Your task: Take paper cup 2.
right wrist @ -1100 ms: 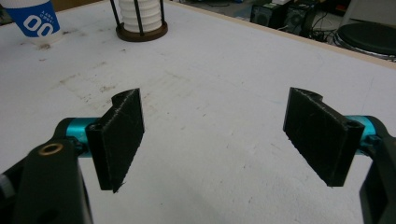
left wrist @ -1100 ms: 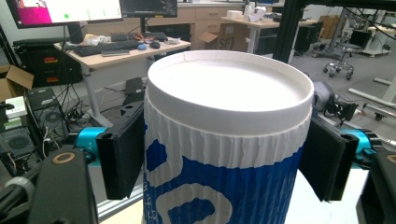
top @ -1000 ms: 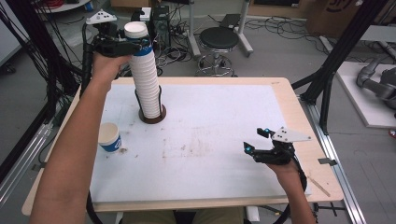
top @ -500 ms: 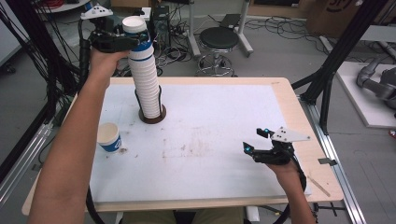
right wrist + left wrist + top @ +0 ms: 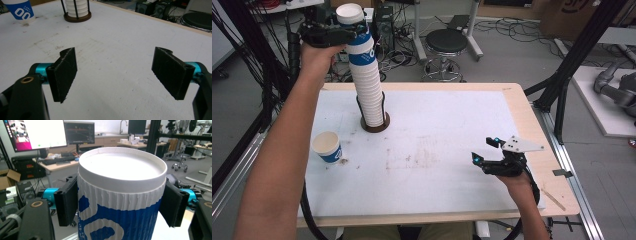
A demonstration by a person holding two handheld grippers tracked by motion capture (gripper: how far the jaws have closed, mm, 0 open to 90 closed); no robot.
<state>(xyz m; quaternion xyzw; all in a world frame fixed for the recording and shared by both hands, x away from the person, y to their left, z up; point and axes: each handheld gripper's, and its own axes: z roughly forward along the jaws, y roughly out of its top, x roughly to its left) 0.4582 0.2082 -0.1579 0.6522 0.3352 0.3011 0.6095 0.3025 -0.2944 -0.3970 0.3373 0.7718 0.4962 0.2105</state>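
1. The left gripper [image 5: 354, 35] is sitting at about 11 o'clock in the high view, past the far left corner of the table [image 5: 522, 115], with its two black jaws clamping the top cup [image 5: 353, 22] of the cup stack [image 5: 367, 85].
2. In the left gripper view the pads [image 5: 66, 200] are pressing flat on both sides of that cup [image 5: 120, 202], just under its rolled white rim; the jaws have just been closing, and the cup is sitting squarely between them.
3. The top cup is standing upright, its blue-and-white ribbed wall facing the camera, and it is staying nested on the cups below it.
4. The stack is leaning slightly toward 11 o'clock and is rising from a round brown holder [image 5: 375, 122] with thin black uprights, which is sitting on the white table cover at about 10 o'clock from the table's middle.
5. A single cup [image 5: 327, 147] is standing upright on the cover at about 8 o'clock from the holder, near it but apart, close to the table's left edge.
6. The right gripper [image 5: 484, 152] is hovering low over the table at about 4 o'clock, near the right edge, well apart from the stack.
7. In the right gripper view its jaws are standing wide apart with nothing between the pads [image 5: 63, 72], only bare, lightly stained white cover beyond them.
8. That same view is showing the holder [image 5: 77, 17] at 11 o'clock and the single cup [image 5: 18, 11] farther toward 10 o'clock.
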